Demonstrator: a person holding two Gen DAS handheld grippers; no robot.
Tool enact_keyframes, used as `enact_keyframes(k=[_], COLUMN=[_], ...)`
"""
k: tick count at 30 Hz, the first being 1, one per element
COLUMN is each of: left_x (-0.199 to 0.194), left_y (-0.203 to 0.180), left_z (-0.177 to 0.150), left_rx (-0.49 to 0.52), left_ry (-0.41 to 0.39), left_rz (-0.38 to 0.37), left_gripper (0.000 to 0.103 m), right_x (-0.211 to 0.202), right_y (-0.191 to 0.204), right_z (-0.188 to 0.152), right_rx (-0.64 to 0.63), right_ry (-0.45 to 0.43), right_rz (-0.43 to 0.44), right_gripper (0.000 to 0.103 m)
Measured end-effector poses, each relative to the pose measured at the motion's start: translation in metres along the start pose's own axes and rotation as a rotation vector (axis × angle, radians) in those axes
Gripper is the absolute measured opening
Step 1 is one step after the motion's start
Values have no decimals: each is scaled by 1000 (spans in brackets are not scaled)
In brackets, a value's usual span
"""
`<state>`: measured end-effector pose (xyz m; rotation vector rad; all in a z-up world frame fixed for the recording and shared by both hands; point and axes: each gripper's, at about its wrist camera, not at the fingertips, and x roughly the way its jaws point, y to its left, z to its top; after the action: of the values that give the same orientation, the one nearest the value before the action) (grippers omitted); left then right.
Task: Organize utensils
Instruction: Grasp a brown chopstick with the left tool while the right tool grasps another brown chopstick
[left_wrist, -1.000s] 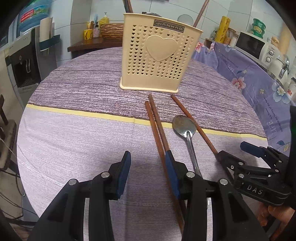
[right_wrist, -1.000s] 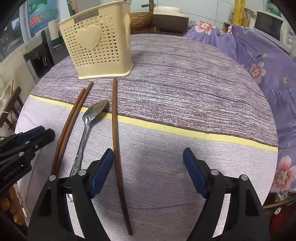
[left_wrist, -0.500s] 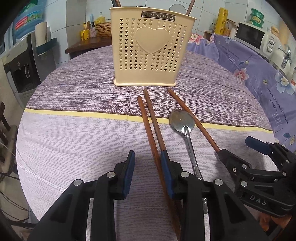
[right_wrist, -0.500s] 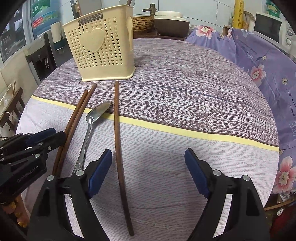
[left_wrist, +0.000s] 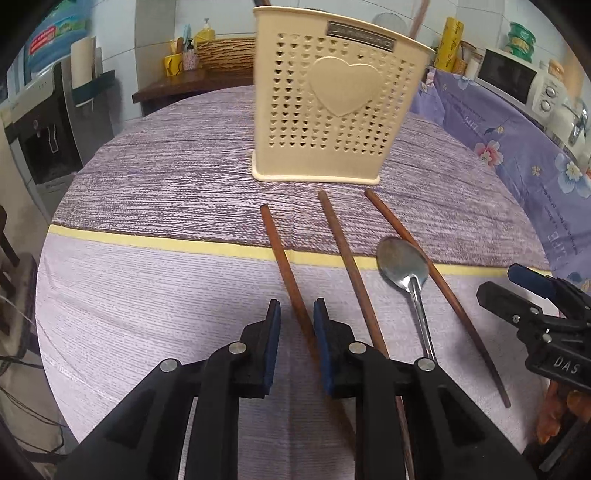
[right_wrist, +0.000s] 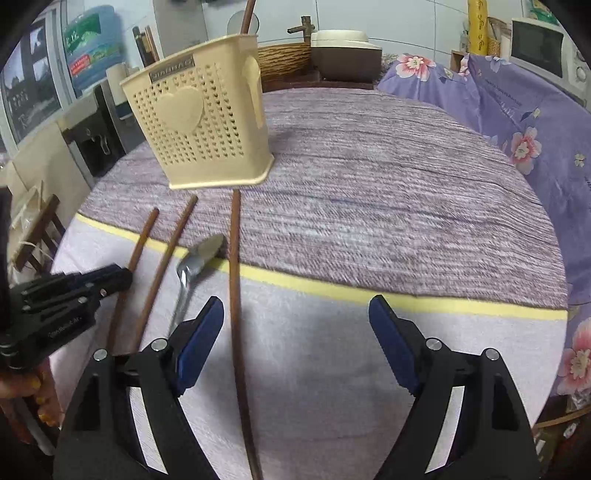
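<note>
Home kitchen, microwave (left_wrist: 517, 79), water dispenser (left_wrist: 44, 125), cloth-covered table (left_wrist: 166, 177)

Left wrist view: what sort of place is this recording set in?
Most likely a home kitchen or dining corner: a microwave on the side counter, a water dispenser, and a cloth-covered round table with a utensil holder.

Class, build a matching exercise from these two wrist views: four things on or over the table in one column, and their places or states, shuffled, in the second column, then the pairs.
Column 1
1. utensil holder
2. spoon
3. left gripper
4. right gripper

Column 2
A. lies between two chopsticks
B. fingers spread wide, one chopstick between them
C. stands upright, heart on its front
D. fingers narrowed around the leftmost chopstick

Pairs: 1-C, 2-A, 3-D, 4-B
</note>
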<state>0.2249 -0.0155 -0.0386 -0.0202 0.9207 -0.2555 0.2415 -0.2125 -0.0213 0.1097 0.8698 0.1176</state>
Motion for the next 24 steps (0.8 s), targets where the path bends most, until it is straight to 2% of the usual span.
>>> enact_keyframes(k=[3, 5, 7, 8, 10, 17, 19, 22, 24], left_x=[1, 2, 4, 6, 10, 22, 24, 27, 29], left_y=[5, 6, 5, 5, 5, 5, 3, 2, 2], left_z=[9, 15, 21, 23, 27, 29, 31, 34, 36], left_rx=[-43, -47, -52, -53, -57, -70, -66, -62, -62], left_ry=[-6, -13, -18, -19, -19, -12, -13, -12, -10], left_rz=[-9, 10, 24, 35, 53, 84, 85, 92, 87], left_gripper=[22, 26, 35, 35, 35, 35, 33, 20, 18], right_x=[6, 12, 20, 28, 40, 80, 85, 88, 91], right_y=[10, 18, 25, 29, 36, 54, 56, 57, 59], right_z=[17, 29, 39, 45, 53, 62, 64, 66, 68], right_rx=[-36, -67, -89, -99, -123, -188, -198, -207, -208], right_ry=[-2, -10, -8, 2, 22, 107, 108, 110, 109], right_rz=[46, 56, 65, 66, 68, 48, 35, 36, 37], right_gripper=[80, 79, 71, 68, 55, 39, 32, 30, 29])
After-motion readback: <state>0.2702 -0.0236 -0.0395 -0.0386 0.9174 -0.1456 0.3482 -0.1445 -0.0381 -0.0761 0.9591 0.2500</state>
